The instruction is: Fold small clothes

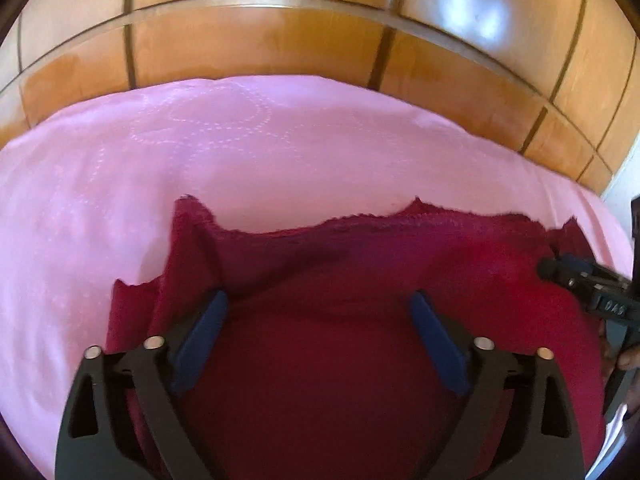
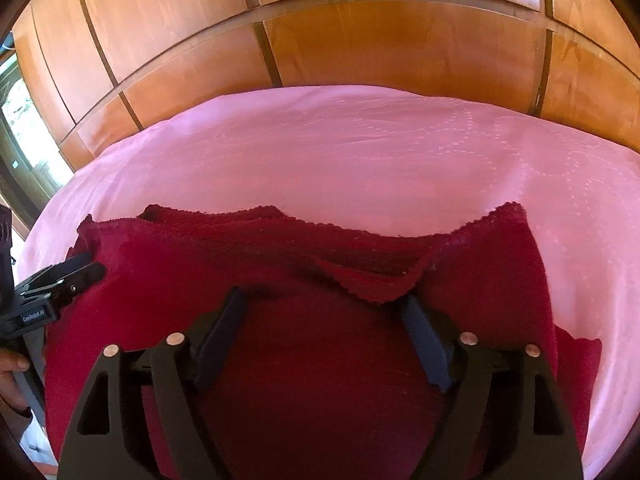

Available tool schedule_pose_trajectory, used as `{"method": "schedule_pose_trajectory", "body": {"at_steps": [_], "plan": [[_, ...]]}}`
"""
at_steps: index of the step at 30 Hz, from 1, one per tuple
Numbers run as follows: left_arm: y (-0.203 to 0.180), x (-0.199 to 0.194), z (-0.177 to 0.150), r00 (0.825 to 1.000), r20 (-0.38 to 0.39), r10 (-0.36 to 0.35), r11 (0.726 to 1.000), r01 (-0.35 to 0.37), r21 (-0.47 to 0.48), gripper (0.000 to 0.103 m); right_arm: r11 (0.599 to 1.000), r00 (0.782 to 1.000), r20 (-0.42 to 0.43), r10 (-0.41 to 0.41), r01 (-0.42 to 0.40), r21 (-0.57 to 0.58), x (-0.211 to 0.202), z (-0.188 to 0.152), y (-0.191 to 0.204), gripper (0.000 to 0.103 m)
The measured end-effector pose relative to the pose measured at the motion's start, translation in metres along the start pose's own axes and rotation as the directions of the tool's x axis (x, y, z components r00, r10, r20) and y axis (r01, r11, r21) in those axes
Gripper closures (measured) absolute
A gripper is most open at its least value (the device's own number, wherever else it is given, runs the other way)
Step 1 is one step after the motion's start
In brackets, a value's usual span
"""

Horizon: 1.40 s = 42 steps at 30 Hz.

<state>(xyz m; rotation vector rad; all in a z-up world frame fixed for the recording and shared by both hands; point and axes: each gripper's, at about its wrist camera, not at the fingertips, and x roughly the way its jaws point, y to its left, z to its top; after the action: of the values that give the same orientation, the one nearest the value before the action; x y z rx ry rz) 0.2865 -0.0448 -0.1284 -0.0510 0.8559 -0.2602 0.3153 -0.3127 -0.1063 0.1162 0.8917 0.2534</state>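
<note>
two hand-held grippers pointed steeply down over a dark red garment (image 1: 340,320) spread on a pink bedsheet (image 1: 120,200). the left gripper (image 1: 320,300) hung above the middle of the cloth with its blue fingers (image 1: 200,340) spread wide and nothing pinched between them. the right gripper (image 2: 322,304) hung the same way, jaws apart, its right finger (image 2: 424,340) just below a loose fold with a scalloped edge; whether it touched the fold could not be told. in the left view the right gripper showed at the right edge (image 1: 576,276), with part of a hand (image 1: 630,358) behind it. in the right view the left gripper showed at the left edge (image 2: 64,280), with fingertips of a hand (image 2: 14,364) below it. the garment's far hem was wavy and lace-trimmed, with corners raised at both ends. beyond it the sheet lay bare, stitched with dotted curves, up to a wooden headboard (image 1: 280,48) of panelled squares. a small label on the left gripper's side was too blurred to read for certain.
</note>
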Motion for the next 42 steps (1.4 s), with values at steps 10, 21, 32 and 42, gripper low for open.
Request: {"method": "schedule_pose_trajectory", "body": {"at_steps": [10, 21, 32, 42], "plan": [[0.000, 0.001, 0.000, 1.000, 0.010, 0.001, 1.000, -0.001, 0.003, 0.009, 1.000, 1.000, -0.002, 0.026, -0.026, -0.003, 0.001, 0.000, 0.000, 0.014], [0.000, 0.001, 0.000, 1.000, 0.012, -0.002, 1.000, 0.002, 0.002, 0.009, 1.000, 0.997, -0.073, -0.006, 0.006, -0.002, -0.006, 0.005, 0.009, 0.006], [0.001, -0.001, -0.001, 1.000, 0.013, -0.012, 1.000, 0.012, -0.008, 0.008, 0.954, 0.998, 0.054, -0.022, 0.005, 0.300, -0.112, -0.031, -0.062, 0.002], [0.007, -0.047, -0.009, 0.999, 0.014, -0.052, 0.997, 0.053, -0.064, 0.008, 0.844, 0.991, 0.072, 0.115, -0.135, 0.519, -0.114, -0.091, -0.110, 0.024]]}}
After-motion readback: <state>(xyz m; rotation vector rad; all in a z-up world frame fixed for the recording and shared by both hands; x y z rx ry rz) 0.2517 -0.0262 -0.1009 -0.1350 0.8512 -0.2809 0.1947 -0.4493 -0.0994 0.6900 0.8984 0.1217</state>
